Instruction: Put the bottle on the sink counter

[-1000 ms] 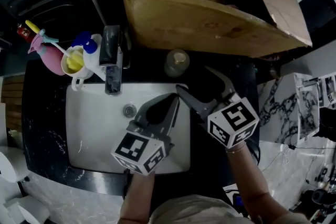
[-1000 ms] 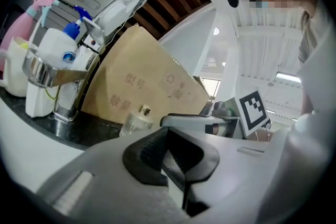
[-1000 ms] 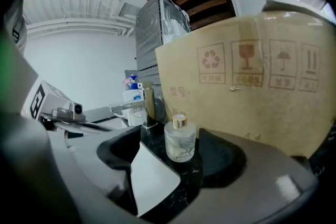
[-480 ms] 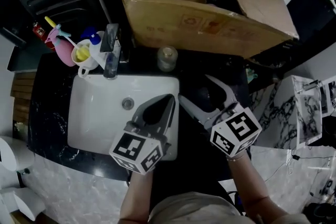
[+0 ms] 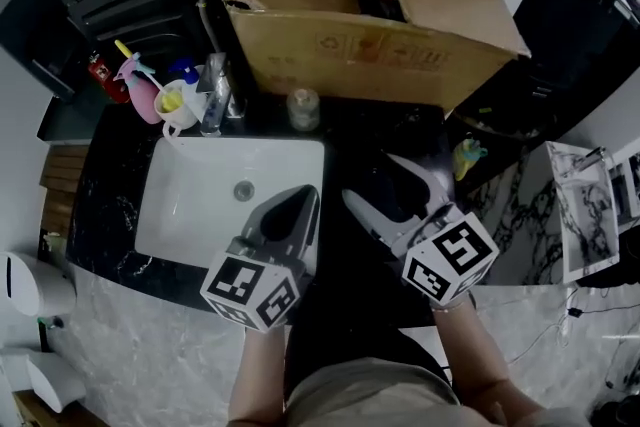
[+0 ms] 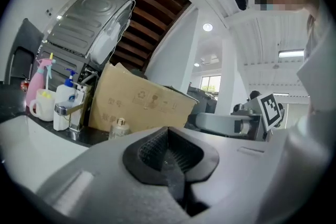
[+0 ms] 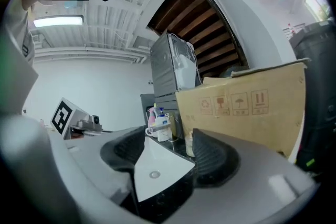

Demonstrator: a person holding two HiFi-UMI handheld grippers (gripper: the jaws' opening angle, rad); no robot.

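Left claw (image 5: 305, 198): jaws together, empty.
Right claw (image 5: 368, 177): jaws apart, just been narrowing, nothing between them.
Bottle (image 5: 303, 108): upright on counter (image 5: 345, 143), beyond both claws.

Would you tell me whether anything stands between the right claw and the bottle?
Nothing visible does. The right claw, empty and just closing a little, faces the bottle across bare black counter and the sink's corner.
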